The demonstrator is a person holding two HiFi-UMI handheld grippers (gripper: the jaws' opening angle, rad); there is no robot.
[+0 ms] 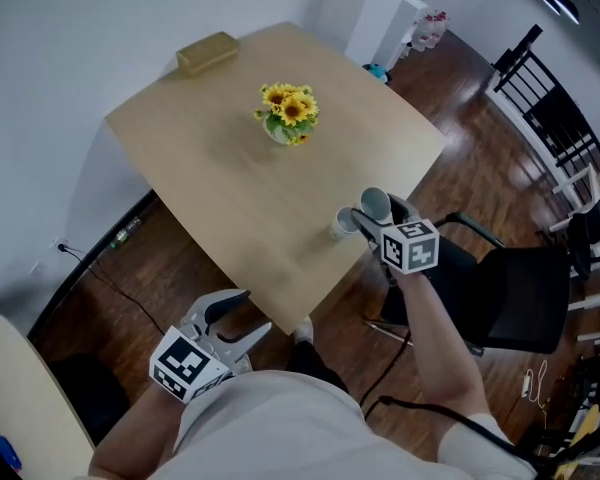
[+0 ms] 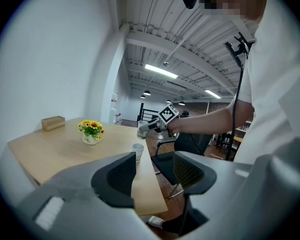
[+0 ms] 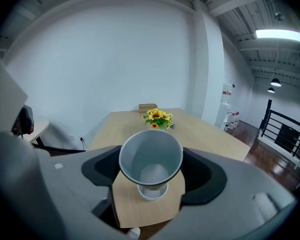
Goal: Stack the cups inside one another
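Observation:
A grey cup (image 3: 151, 163) sits between the jaws of my right gripper (image 3: 151, 171), which is shut on it; the head view shows this held cup (image 1: 376, 205) above the table's near corner. A second, white cup (image 1: 344, 224) stands upright on the table just below and left of it; in the right gripper view its rim (image 3: 151, 193) shows directly under the held cup. From the left gripper view the standing cup (image 2: 137, 151) and the held cup (image 2: 142, 129) are both visible. My left gripper (image 1: 242, 320) hangs open and empty off the table's near edge.
A small vase of yellow flowers (image 1: 288, 114) stands mid-table and a tan box (image 1: 207, 53) lies at the far corner of the wooden table (image 1: 210, 178). A black chair (image 1: 515, 293) stands to the right. Cables run over the dark wood floor.

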